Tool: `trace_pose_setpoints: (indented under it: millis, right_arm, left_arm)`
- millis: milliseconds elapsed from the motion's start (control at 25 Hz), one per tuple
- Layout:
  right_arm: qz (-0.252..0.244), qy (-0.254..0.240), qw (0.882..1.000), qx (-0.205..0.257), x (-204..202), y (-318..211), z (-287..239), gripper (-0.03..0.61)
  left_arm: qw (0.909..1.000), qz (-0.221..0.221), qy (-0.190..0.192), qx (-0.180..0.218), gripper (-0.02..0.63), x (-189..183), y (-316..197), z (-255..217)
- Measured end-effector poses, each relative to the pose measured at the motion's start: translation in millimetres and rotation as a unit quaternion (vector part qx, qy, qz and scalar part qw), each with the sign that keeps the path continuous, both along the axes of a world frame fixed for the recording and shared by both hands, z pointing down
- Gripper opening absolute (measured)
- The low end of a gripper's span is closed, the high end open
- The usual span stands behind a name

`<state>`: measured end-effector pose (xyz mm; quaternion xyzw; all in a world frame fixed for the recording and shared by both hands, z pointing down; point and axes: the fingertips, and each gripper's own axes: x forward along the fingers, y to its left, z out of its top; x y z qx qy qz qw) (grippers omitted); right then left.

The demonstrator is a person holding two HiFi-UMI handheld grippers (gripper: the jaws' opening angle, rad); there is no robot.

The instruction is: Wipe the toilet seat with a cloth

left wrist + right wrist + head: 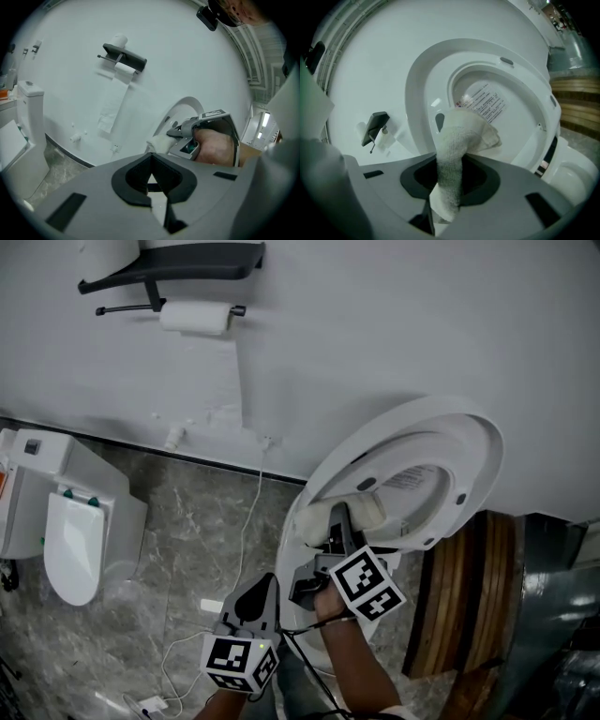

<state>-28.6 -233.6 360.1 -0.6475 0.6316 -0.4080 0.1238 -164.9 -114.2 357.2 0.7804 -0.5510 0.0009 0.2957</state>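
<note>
Right tool (447, 190) clamped on a white cloth (461, 136), whose bunched free end lies at the lower inner edge of the raised toilet seat (423, 89) (underside and bumpers face the camera; actual contact cannot be confirmed). Left tool (152, 180), jaws together with nothing between them, sits lower and to the left in the head view, clear of the seat. A toilet-paper holder (197, 315) is mounted on the wall beyond.

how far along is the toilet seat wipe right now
Done: the seat is raised and the cloth is picked up. In hand: the right tongs grip the cloth against the seat's lower inner edge; the left tongs are shut and empty. Left: wiping round the ring; how much is already wiped cannot be told.
</note>
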Motion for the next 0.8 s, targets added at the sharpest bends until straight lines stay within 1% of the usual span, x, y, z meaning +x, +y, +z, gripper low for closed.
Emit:
trace_pose_setpoints:
  millis: [120,280,400,600,800]
  right_arm:
    - [-0.004,0.001,1.0,0.007,4,-7,-21,0.101]
    - [-0.009,-0.016,1.0,-0.025,5,-10,-29,0.101]
    - [-0.009,-0.022,0.999,-0.032,7,-8,-34,0.101]
    - [-0.006,-0.031,0.999,-0.024,13,-12,-50,0.101]
    - [0.0,-0.043,0.999,-0.013,22,-17,-65,0.101]
  left_arm:
    - [1.0,0.007,0.001,0.006,0.002,6,-7,-14]
    - [0.9997,0.015,0.005,0.015,0.002,16,-16,-34]
    - [0.9994,0.027,0.008,0.02,0.002,26,-19,-46]
    - [0.9988,0.042,0.009,0.022,0.002,38,-23,-57]
    - [0.9986,0.046,0.006,0.027,0.002,43,-29,-67]
